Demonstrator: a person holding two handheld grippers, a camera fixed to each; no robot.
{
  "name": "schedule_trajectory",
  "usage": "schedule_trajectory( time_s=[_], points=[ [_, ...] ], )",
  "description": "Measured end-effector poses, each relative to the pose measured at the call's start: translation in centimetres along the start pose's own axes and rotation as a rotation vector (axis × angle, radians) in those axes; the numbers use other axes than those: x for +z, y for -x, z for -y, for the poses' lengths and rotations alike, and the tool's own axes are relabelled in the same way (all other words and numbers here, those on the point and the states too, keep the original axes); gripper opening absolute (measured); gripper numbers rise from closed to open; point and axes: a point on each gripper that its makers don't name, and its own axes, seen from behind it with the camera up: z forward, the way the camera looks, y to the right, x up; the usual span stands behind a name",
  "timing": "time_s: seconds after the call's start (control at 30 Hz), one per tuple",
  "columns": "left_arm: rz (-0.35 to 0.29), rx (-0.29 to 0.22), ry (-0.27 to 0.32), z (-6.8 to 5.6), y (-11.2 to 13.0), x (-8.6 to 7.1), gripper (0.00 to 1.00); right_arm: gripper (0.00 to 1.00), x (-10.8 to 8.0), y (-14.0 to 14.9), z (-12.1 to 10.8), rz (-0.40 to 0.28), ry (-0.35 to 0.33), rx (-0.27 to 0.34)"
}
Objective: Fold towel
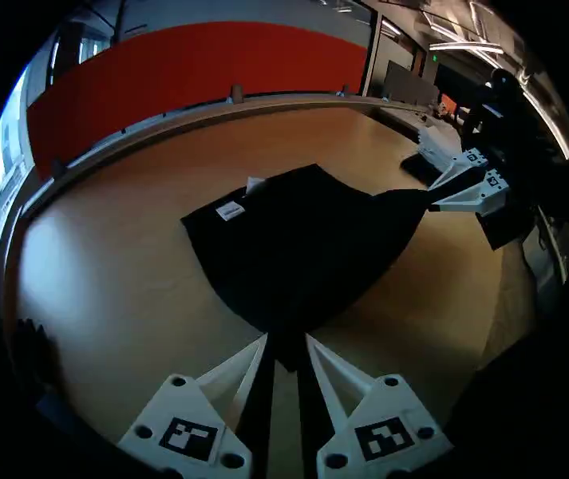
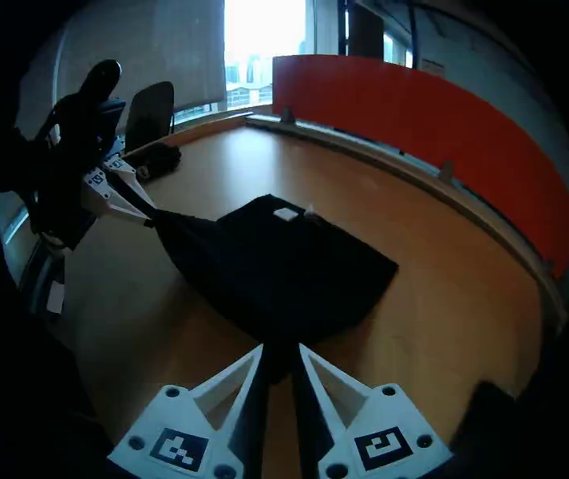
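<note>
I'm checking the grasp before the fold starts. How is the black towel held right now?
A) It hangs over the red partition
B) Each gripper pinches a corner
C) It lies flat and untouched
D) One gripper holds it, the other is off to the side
B: the left gripper is shut on the near corner of the black towel, and the right gripper pinches another corner, lifting that edge off the table.

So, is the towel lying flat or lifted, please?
The towel is partly lifted: left gripper and right gripper each pinch a corner; the rest lies on the table.
</note>
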Motion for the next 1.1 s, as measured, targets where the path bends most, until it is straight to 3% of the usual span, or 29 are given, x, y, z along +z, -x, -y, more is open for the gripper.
schedule_trajectory(
  time_s=[0.4,1.1],
  points=[
    [-0.017,-0.006,0.003,-1.1,-1.3,-2.9,0.17,0.17,-2.5,-2.0,0.6,-0.035,0.006,-0.001],
    [-0.014,-0.006,0.020,-2.7,-1.4,-5.8,0.17,0.17,-5.8,-3.4,2.1,-0.049,-0.012,-0.013]
  ],
)
